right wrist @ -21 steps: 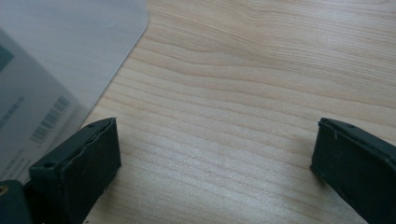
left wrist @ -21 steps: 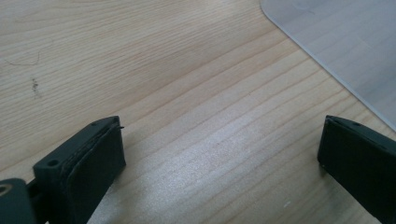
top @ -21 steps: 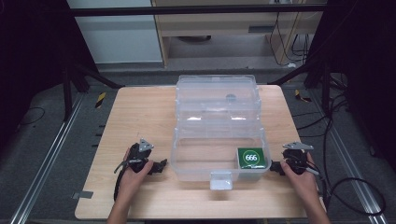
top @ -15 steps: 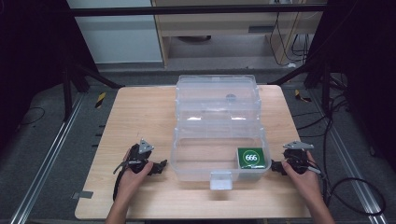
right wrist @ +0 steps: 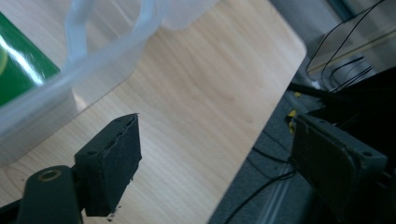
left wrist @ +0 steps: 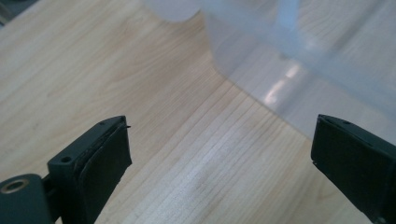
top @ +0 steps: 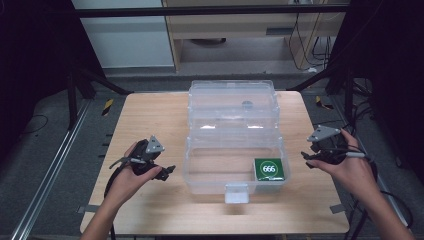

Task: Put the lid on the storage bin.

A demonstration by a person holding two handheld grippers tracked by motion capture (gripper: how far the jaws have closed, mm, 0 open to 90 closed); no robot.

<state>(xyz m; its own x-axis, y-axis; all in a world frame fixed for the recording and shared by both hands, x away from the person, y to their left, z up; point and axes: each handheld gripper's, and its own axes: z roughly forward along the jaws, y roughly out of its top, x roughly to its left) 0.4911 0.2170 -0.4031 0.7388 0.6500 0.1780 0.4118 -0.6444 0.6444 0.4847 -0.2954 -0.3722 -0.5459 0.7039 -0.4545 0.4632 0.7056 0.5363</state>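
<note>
A clear plastic box (top: 200,165) stands open at the middle of the wooden table, its lid (top: 232,102) folded back behind it. A green card pack marked 666 (top: 269,169) lies in the box's front right corner, and shows as a green patch (right wrist: 21,77) in the right gripper view. My left gripper (top: 167,171) rests low just left of the box, open, nothing between its jaws; the box wall (left wrist: 299,60) lies ahead of it. My right gripper (top: 306,160) hovers off the box's right side, over the table's right edge, open and holding nothing.
A white latch (top: 236,192) juts from the box's front. The wooden table (top: 150,120) has bare wood left of the box and in front of it. Cables (top: 360,125) and dark frame legs lie on the floor to the right, a metal rail (top: 50,170) to the left.
The right hand and gripper have drifted slightly outward, away from the box. The left gripper and the box stay where they were.
</note>
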